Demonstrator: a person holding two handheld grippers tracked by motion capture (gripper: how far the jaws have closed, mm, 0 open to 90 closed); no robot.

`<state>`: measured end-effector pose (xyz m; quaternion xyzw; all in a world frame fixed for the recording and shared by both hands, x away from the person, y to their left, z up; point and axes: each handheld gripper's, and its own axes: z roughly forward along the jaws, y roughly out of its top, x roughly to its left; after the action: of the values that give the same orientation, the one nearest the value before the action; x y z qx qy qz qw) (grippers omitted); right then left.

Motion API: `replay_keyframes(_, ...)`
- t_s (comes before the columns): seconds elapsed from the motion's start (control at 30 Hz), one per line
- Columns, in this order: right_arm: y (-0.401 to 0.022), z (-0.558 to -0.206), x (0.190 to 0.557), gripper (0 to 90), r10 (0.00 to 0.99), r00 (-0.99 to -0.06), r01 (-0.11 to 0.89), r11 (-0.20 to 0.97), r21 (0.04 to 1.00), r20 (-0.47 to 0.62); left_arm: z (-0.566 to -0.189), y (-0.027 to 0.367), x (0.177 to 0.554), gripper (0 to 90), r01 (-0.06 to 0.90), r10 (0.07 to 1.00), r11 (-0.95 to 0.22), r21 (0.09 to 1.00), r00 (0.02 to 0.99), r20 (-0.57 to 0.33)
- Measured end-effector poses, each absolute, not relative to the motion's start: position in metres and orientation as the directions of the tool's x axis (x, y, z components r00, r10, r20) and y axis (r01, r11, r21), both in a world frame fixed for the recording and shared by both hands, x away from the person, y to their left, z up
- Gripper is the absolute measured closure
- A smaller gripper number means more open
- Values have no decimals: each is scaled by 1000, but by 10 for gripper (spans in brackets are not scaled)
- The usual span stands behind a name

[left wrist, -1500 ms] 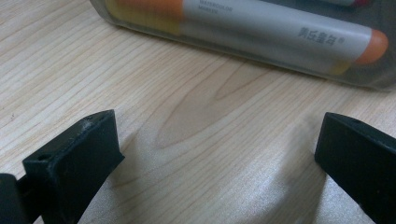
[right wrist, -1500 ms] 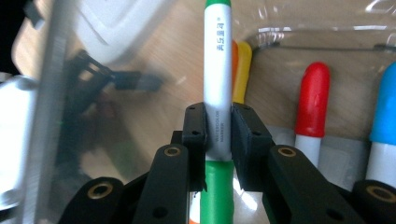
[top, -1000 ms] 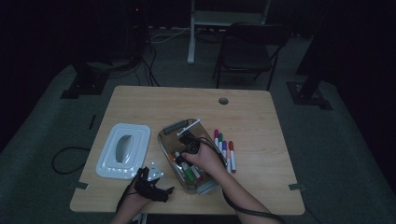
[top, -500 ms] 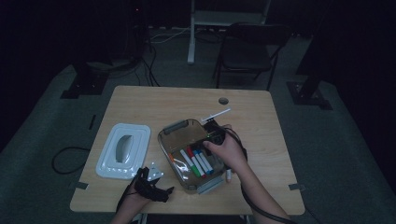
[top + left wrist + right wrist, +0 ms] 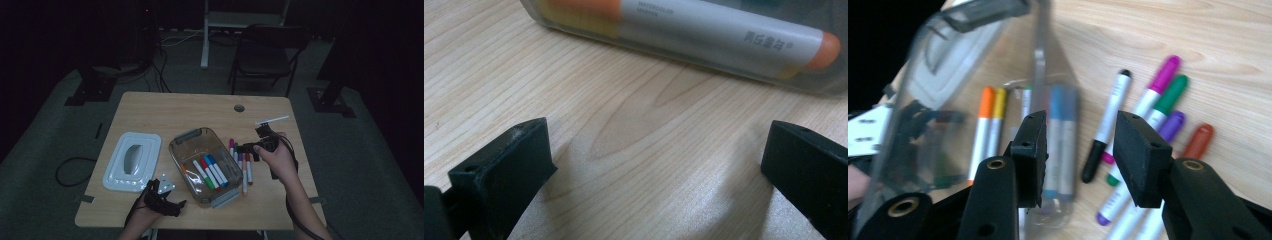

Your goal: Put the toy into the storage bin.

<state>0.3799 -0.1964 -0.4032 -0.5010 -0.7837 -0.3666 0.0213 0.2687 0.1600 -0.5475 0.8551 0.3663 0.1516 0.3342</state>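
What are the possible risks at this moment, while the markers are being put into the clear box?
1. The loose markers lie tightly side by side beside the clear box, so the right gripper, jaws apart and empty, may pinch two together.
2. The left gripper is open and not holding the box, which might slide if bumped.

The high view looks forward and down from above your side of the bench point(image 5: 150, 107), far enough to take in the whole top. The left gripper view sits low and very close to the wood, facing the wall of the clear marker box point(image 5: 684, 47). The right gripper view looks steeply down from above at the same box point(image 5: 948, 75) and the loose markers point(image 5: 1153, 100) beside it. All three views share that box point(image 5: 200, 165).
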Motion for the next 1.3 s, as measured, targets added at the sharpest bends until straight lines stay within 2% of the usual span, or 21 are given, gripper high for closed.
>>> replay_keyframes(0.4,-221,-460,385,536,815,-418,847,189,498,402,-547,160,269,6,526,727,-509,681,686,13)
replay_keyframes(0.63,-227,-493,390,548,871,-349,866,159,474,345,-547,160,269,6,526,727,-509,681,686,14)
replay_keyframes(0.9,-223,-512,396,571,897,-307,888,150,435,317,-547,160,269,6,526,728,-508,682,686,13)
replay_keyframes(1.07,-222,-516,398,600,911,-290,895,149,421,294,-547,160,269,6,526,727,-508,682,686,13)
replay_keyframes(1.3,-226,-516,399,721,929,-256,899,128,419,266,-547,160,269,6,526,728,-508,682,686,13)
